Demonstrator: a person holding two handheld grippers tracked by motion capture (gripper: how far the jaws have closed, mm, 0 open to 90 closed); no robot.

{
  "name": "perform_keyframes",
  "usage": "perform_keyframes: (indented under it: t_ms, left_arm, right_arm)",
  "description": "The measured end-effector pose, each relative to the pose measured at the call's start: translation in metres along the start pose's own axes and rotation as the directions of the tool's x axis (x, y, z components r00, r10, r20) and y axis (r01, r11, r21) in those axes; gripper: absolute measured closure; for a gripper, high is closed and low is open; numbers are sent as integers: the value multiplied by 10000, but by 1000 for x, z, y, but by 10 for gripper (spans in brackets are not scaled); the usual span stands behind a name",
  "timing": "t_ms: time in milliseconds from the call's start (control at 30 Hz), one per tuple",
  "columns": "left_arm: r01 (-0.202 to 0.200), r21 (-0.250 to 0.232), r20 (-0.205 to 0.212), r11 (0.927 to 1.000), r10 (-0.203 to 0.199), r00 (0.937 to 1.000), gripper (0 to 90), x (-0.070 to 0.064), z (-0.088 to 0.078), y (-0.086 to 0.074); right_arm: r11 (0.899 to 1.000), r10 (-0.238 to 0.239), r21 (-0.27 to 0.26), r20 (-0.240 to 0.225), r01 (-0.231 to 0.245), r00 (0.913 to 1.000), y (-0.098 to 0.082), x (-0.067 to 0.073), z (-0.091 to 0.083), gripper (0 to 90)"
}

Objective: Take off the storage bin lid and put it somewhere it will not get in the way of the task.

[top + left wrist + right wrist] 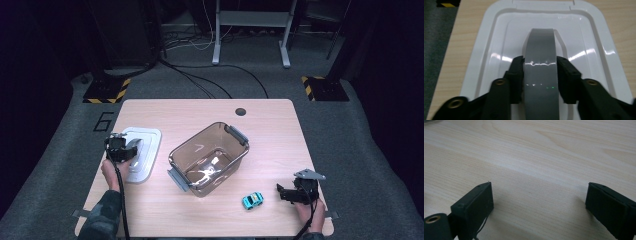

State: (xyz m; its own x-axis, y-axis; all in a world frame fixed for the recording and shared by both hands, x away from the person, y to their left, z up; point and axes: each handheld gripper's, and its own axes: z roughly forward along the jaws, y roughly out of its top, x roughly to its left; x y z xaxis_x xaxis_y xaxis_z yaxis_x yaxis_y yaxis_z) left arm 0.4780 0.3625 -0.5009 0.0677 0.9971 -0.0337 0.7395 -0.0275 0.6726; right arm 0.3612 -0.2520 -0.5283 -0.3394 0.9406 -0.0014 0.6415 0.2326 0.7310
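Presently, one white rectangular lid [499, 50] lay flat near the table's [210, 107] left edge; it was glossy, with rounded corners, a stepped rim and one grey arched handle [540, 62]. The left gripper [121, 148] had its jaws against both sides of that handle, gripping it. One clear storage bin [209, 159] stood mid-table. One blue toy car [253, 200] sat near the front edge. The right gripper [296, 192] rested near the front right corner, jaws apart and empty.
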Motion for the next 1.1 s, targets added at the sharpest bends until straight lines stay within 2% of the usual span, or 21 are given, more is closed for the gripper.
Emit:
perform_keyframes:
  t_ms: [100,267,400,500,567,633,667,733,867,900,967,1033,1067,1100]
  left_arm:
    - [90,22,261,10000,-91,9996,352,2,-4,-2]
    - [-5,-185,698,9998,18,9976,157,1,-17,-5]
    - [-221,-430,805,9988,255,9964,67,-1,-30,-13]
    - [-566,-328,1155,9979,601,9915,44,-1,-46,-29]
    - [-632,-440,1160,9970,679,9909,35,0,-53,-40]
    - [-633,-380,1207,9973,675,9904,20,1,-57,-45]
    - [-539,-616,1192,9966,610,9910,19,3,-64,-56]
    - [-485,-655,1214,9967,562,9910,10,5,-68,-67]
    - [-695,-360,1359,9969,738,9880,0,4,-74,-88]
    - [-695,-360,1359,9969,738,9880,0,4,-74,-88]
    - [-629,-383,1447,9973,678,9872,0,3,-79,-103]
    - [-675,-399,1438,9969,725,9869,0,3,-81,-108]
    - [-581,-439,1536,9973,642,9860,0,1,-83,-118]
    - [-581,-439,1536,9973,642,9860,0,1,-83,-118]
  right_arm:
    - [10000,1,-2,6,-1,10000,0,0,0,71]
    - [10000,3,-5,-1,-3,10000,0,0,0,72]
    - [10000,3,-3,0,-3,10000,0,0,0,72]
    - [10000,0,-8,-2,0,10000,0,0,0,73]
    - [10000,2,-12,-2,-2,10000,0,0,0,73]
    - [10000,-1,-11,-4,1,10000,0,0,0,73]
    - [10000,-1,-11,-7,1,10000,0,0,0,73]
    - [10000,-1,-9,-3,1,10000,0,0,0,73]
    - [10000,2,-13,4,-2,10000,0,0,0,74]
    - [10000,2,-13,4,-2,10000,0,0,0,74]
    - [10000,7,-12,4,-7,10000,0,0,0,74]
    - [10000,5,-14,2,-5,10000,0,0,0,75]
    - [10000,7,-20,0,-7,10000,0,0,0,77]
    - [10000,-3,-13,2,3,10000,0,0,0,77]
